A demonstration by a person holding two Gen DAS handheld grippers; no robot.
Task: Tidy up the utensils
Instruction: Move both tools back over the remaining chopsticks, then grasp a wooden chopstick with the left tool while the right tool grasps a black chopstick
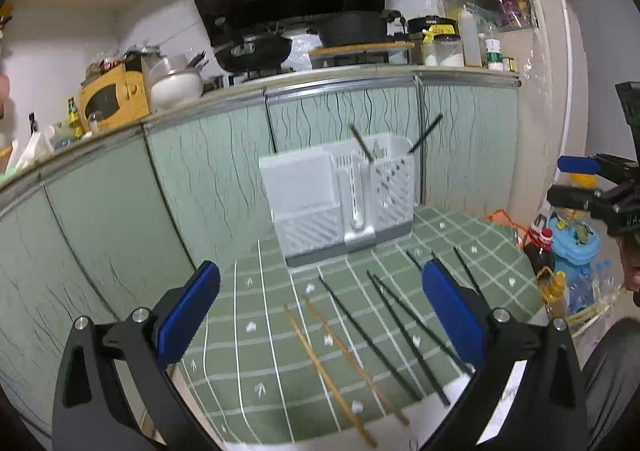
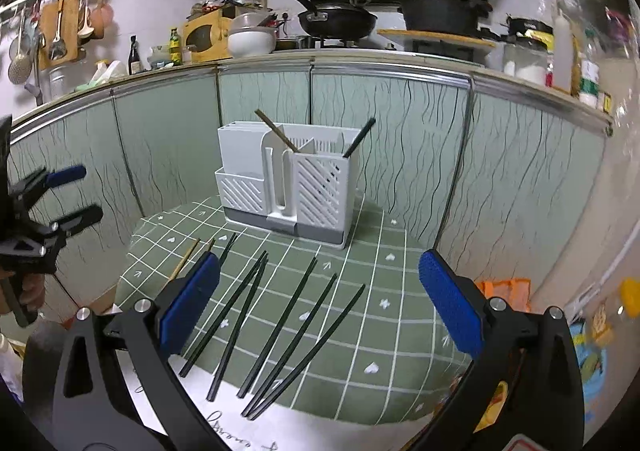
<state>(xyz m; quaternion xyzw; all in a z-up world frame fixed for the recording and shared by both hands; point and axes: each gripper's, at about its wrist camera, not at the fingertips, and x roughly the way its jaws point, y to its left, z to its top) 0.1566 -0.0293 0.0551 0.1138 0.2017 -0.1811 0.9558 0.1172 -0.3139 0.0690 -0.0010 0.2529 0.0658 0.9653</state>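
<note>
Left wrist view is showing the left hand-held gripper (image 1: 320, 307) hanging wide open and empty above the desk (image 1: 248, 363), which is wearing a green checked cloth. Two wooden chopsticks (image 1: 340, 363) are lying just ahead of it, with several black chopsticks (image 1: 400, 335) fanned out beside them toward the right. Behind them the white utensil holder (image 1: 336, 199) is standing upright near the back edge, and it is already carrying one wooden chopstick (image 1: 361, 143) and one black chopstick (image 1: 426, 133), both leaning out of its slotted right-hand compartment.

From the right wrist view, the right hand-held gripper (image 2: 320, 299) is likewise spread open with nothing in it, poised over the black chopsticks (image 2: 280, 327), which are resting flat and loosely side by side.

To my eye the sorting is only just getting going: two sticks are in, many are waiting. The step in hand looks like reaching for the next stick. That is calling for lowering one gripper over a single thin stick, pinching it near the middle without dragging its neighbour along, then tipping it upright to drop it into the holder.
</note>
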